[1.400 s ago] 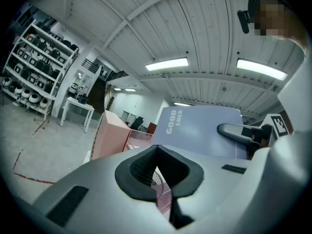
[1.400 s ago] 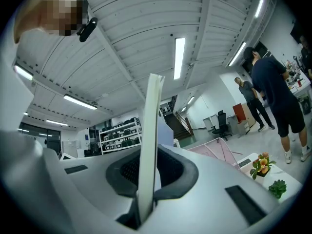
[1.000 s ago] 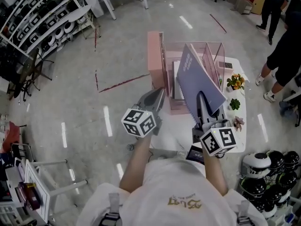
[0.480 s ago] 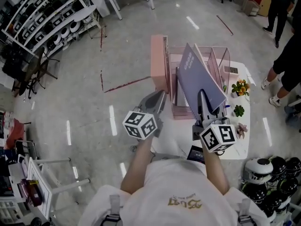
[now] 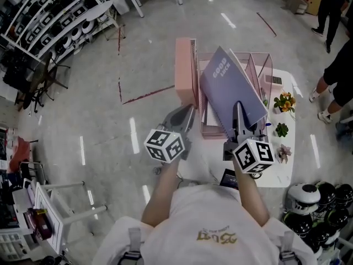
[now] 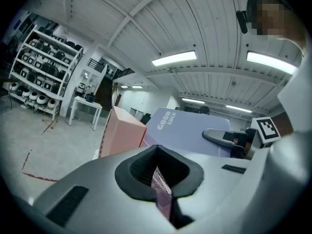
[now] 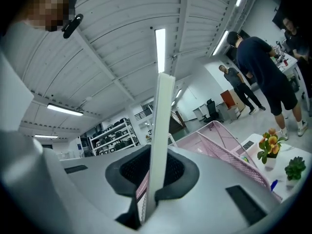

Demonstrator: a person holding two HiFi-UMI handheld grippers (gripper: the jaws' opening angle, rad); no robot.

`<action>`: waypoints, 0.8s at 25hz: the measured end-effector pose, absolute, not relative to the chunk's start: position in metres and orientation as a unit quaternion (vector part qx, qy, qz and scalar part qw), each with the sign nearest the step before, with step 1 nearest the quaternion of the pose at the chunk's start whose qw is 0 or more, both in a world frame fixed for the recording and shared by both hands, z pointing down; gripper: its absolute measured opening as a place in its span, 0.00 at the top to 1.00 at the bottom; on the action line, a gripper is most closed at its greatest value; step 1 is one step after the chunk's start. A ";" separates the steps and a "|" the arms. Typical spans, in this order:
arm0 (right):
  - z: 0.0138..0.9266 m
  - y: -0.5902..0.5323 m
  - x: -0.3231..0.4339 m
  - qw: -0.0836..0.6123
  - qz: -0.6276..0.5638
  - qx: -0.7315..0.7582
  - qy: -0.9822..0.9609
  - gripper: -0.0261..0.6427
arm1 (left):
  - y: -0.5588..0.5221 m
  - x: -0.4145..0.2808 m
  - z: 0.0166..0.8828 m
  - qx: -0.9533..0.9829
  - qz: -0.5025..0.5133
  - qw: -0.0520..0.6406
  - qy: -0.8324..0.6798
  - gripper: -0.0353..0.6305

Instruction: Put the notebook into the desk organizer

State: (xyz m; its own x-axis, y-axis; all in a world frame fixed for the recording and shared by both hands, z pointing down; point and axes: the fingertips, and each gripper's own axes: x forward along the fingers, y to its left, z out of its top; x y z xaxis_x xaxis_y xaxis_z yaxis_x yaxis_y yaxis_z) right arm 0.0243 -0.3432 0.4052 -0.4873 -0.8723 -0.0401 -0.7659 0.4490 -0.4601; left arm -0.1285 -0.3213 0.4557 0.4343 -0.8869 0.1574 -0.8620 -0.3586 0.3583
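A purple notebook [image 5: 229, 90] with white print on its cover stands tilted over the pink mesh desk organizer [image 5: 267, 65] on the white table [image 5: 287, 167]. My right gripper [image 5: 238, 108] is shut on the notebook's lower edge. In the right gripper view the notebook's pale edge [image 7: 161, 126] rises straight up from between the jaws, with the organizer's mesh [image 7: 222, 143] behind it. My left gripper [image 5: 186, 114] hovers to the left of the notebook, shut and holding nothing. The left gripper view shows the notebook's cover [image 6: 187, 133] ahead.
A tall pink box [image 5: 184, 73] stands at the organizer's left side. Small potted plants [image 5: 277, 97] sit on the table's right part. Black helmets [image 5: 317, 203] are stacked at the lower right. Shelving [image 5: 49, 15] fills the upper left. People [image 5: 339, 65] stand at the right.
The notebook has swung leftward and turned, so its printed cover now faces up more. The right gripper moved slightly left with it. The left gripper has stayed in place.
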 end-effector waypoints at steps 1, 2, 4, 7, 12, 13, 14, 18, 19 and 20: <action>0.408 -0.344 0.024 0.134 -0.198 -0.490 0.839 0.88 | -0.322 -0.128 0.456 0.824 -0.031 0.197 -0.530 0.92; 0.411 -0.346 0.024 0.129 -0.203 -0.492 0.837 0.88 | -0.323 -0.127 0.457 0.824 -0.029 0.197 -0.530 0.92; 0.421 -0.350 0.025 0.119 -0.219 -0.499 0.830 0.86 | -0.325 -0.125 0.459 0.825 -0.028 0.198 -0.528 0.92; 0.436 -0.355 0.023 0.102 -0.254 -0.501 0.821 0.84 | -0.326 -0.123 0.461 0.826 -0.025 0.200 -0.526 0.92; 0.447 -0.358 0.018 0.072 -0.271 -0.496 0.822 0.81 | -0.326 -0.122 0.462 0.826 -0.025 0.202 -0.525 0.92; 0.448 -0.358 0.018 0.064 -0.274 -0.496 0.821 0.81 | -0.325 -0.121 0.462 0.827 -0.026 0.202 -0.524 0.92; 0.450 -0.359 0.018 0.057 -0.279 -0.496 0.820 0.80 | -0.325 -0.121 0.462 0.827 -0.027 0.202 -0.523 0.92; 0.454 -0.359 0.013 0.020 -0.291 -0.470 0.833 0.76 | -0.321 -0.119 0.461 0.832 -0.025 0.203 -0.517 0.92; 0.453 -0.357 0.008 0.007 -0.290 -0.451 0.844 0.70 | -0.321 -0.118 0.460 0.833 -0.024 0.203 -0.514 0.92; 0.453 -0.355 0.002 -0.002 -0.292 -0.432 0.854 0.62 | -0.320 -0.117 0.460 0.835 -0.023 0.204 -0.510 0.92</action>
